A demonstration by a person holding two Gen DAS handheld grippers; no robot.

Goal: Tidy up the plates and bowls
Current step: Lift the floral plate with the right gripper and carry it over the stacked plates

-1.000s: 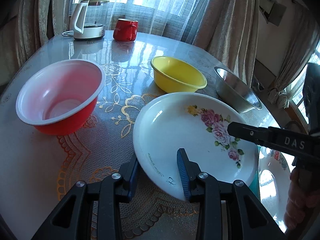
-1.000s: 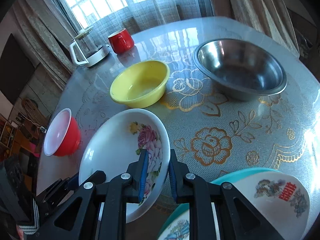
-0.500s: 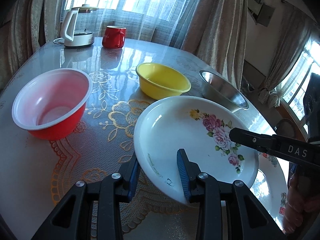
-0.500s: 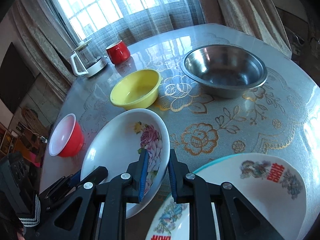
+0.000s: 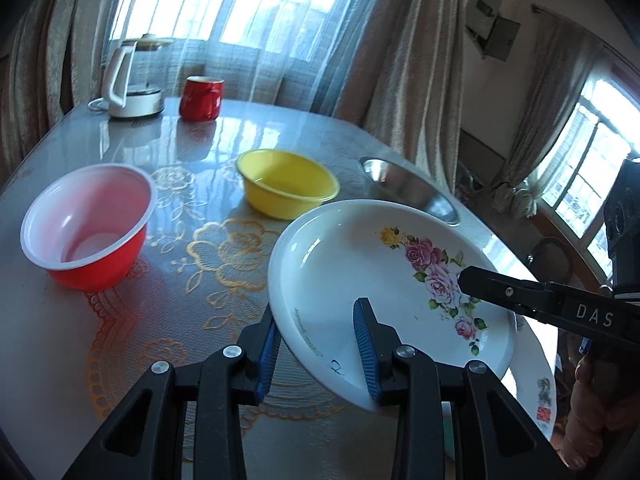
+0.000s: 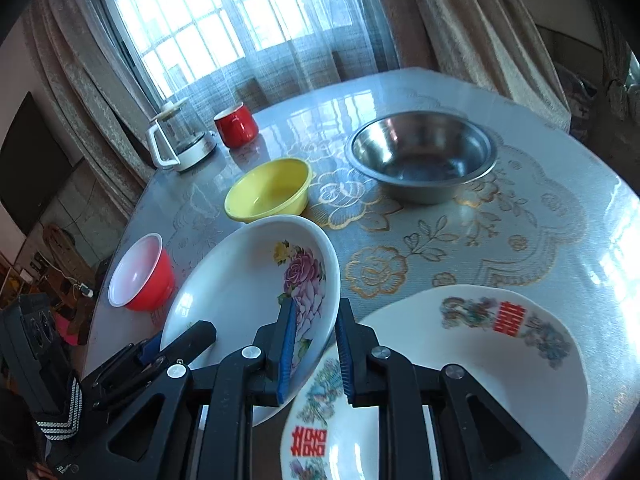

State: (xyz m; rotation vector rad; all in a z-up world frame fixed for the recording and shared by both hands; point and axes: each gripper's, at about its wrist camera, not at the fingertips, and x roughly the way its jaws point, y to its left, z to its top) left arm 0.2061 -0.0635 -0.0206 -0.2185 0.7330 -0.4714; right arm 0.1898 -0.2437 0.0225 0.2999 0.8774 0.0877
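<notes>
Both grippers have the same dish between them — the floral plate [image 5: 372, 276], white with pink roses, held tilted and clear of the table [image 6: 460, 240]. The left gripper [image 5: 318, 344] is clamped on the plate's near rim, one blue pad under the edge and the other on the glazed face; the right gripper [image 6: 314, 354] is pinched tight on the opposite rim, right over the flower print. Just below on the right sits a second plate [image 6: 500, 344] with a red double-happiness mark, which looks like where this one belongs. It appears to be glazed ceramic: stiff, fairly heavy for such a thin pinch, slick under ribbed pads, and sure to chip if it knocks the dish beneath. The rim is the only sensible place to hold it, and two grips on opposite edges keep it from swinging — I'd want both held firm until it rests flat. The red bowl [image 5: 86, 232], yellow bowl [image 5: 286, 188] and steel bowl [image 6: 422, 156] stand apart, unstacked.
</notes>
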